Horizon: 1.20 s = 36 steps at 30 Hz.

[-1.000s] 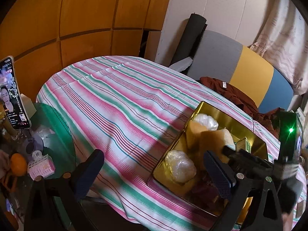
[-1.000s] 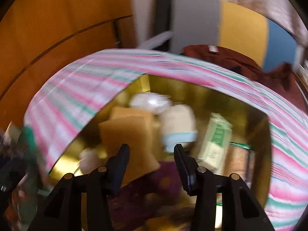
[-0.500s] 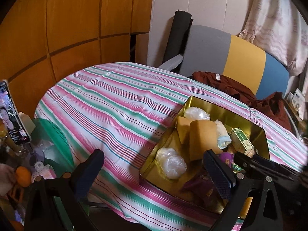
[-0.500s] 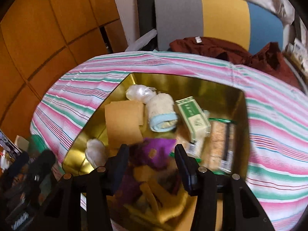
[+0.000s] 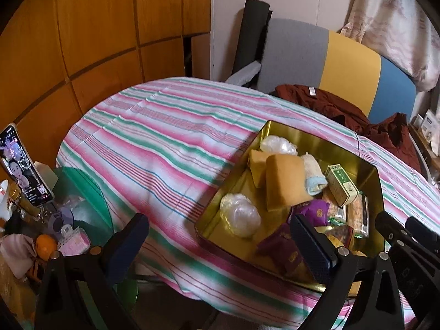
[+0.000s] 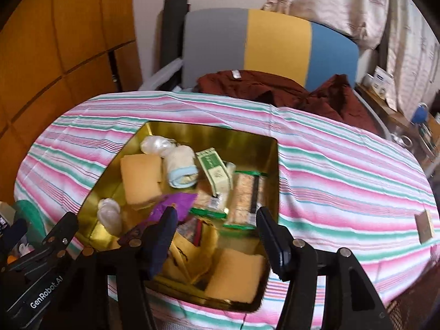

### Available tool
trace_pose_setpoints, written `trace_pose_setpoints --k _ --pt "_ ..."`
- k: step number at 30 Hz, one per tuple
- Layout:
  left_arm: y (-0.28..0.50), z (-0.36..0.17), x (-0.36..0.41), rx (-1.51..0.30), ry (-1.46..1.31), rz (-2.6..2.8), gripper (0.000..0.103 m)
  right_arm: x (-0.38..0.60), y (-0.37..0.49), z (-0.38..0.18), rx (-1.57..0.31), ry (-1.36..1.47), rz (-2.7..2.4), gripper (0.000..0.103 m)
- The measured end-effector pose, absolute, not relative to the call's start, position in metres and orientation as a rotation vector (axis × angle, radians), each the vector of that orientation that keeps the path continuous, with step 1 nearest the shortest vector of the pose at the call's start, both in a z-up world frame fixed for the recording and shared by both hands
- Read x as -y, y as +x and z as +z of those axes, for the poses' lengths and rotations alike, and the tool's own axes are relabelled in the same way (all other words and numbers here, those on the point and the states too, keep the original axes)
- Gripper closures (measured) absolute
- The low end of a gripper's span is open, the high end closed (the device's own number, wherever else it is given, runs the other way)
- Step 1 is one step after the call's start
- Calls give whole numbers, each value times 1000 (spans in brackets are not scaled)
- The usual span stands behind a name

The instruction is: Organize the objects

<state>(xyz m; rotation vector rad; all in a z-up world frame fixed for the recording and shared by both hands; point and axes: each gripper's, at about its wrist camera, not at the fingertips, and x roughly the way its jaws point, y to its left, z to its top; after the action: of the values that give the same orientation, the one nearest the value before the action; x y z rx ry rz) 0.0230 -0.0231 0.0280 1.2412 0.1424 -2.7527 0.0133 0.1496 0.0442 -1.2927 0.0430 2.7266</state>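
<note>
The right tongs (image 6: 214,233) are opening, about half spread and holding nothing, above the near end of the gold tin (image 6: 209,133) of sundries on the striped desk (image 6: 343,170). The left tongs (image 5: 220,244) gape wide, empty.

A round table (image 5: 154,137) is covered by a cloth striped in pink, green and white, draped over the near edge. A gold tray (image 6: 247,140) is set directly on the cloth, toward the near right of the top as seen from the left wrist view. A small flat tan card or box (image 6: 425,227) is seen lying alone on the cloth at the far right edge in the right wrist view, well apart from the tray. The left and far parts of the cloth are seen bare. A dark red garment (image 5: 330,104) is noted at the far rim; contact with the table cannot be told.
</note>
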Motion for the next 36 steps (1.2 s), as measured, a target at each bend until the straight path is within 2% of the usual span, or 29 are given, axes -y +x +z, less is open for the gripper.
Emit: trace_pose_setpoints --k 8,17,36 --pt "22 30 22 -106 1293 -2727 0 -152 18 40 -114 -1316 2686 43" --pt "18 26 22 -121 1384 -2753 0 -146 20 38 -113 -1341 2646 42" --pt "16 25 20 -28 1341 -2729 0 -150 21 38 -96 -1328 2642 42"
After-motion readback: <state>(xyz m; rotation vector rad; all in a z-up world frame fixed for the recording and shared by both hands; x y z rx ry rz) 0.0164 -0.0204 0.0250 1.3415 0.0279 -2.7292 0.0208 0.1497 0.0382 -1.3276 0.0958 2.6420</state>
